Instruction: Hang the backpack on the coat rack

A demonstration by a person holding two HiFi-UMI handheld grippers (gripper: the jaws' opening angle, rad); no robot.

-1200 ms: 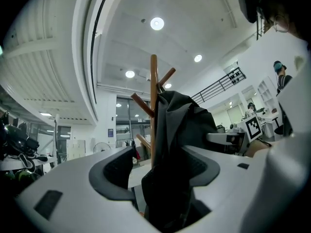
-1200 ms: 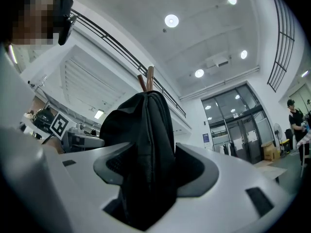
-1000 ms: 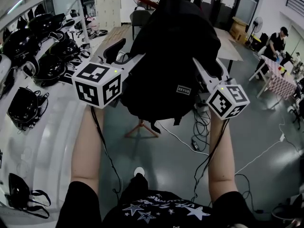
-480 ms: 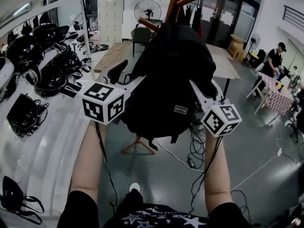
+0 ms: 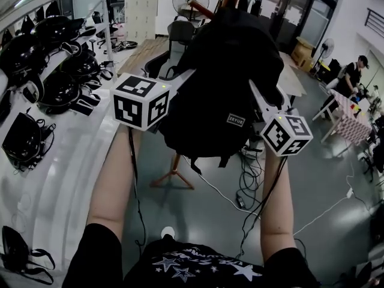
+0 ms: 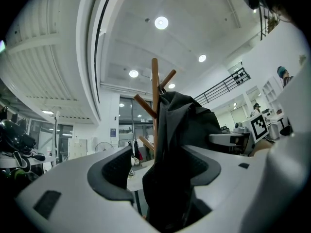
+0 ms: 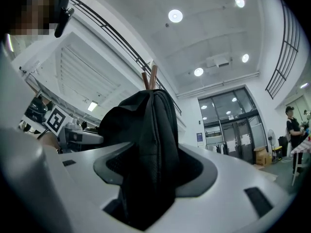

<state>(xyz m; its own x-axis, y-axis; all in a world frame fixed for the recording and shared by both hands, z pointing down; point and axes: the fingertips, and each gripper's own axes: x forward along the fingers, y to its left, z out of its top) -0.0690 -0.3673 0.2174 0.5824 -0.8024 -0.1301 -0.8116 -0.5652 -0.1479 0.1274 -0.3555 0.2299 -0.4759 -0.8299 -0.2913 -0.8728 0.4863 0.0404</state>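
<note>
The backpack (image 5: pixel 222 89) hangs in the air at 12 o'clock from the person, held between both grippers. The left gripper (image 5: pixel 187 75) is on its 9 o'clock side and the right gripper (image 5: pixel 255 92) on its 3 o'clock side. A small label sits on the bag's front towards 5 o'clock.

In the left gripper view, black fabric fills the throat of the jaws. It lies against the 3 o'clock pad, while a sliver of room shows beside the 9 o'clock pad near its tip. The jaws grip the bag. In the right gripper view, a thick fold of the bag fills the gap from pad to pad, so those jaws stand wide but clamp the bag.

The rack (image 6: pixel 154 81) is a wooden pole with slanted pegs. In the head view its pegs show at 12 o'clock just above the bag, and its legs spread on the floor at 6 o'clock below the bag. In the left gripper view the bag's top lies against the pole, just under the upper pegs. Whether a strap is over a peg cannot be told.

A shelf (image 5: pixel 66 161) of dark helmets (image 5: pixel 60 89) runs from 7 to 10 o'clock. Cables (image 5: pixel 252 179) lie on the floor at 5 o'clock. A person (image 5: pixel 354 77) stands far off at 2 o'clock.
</note>
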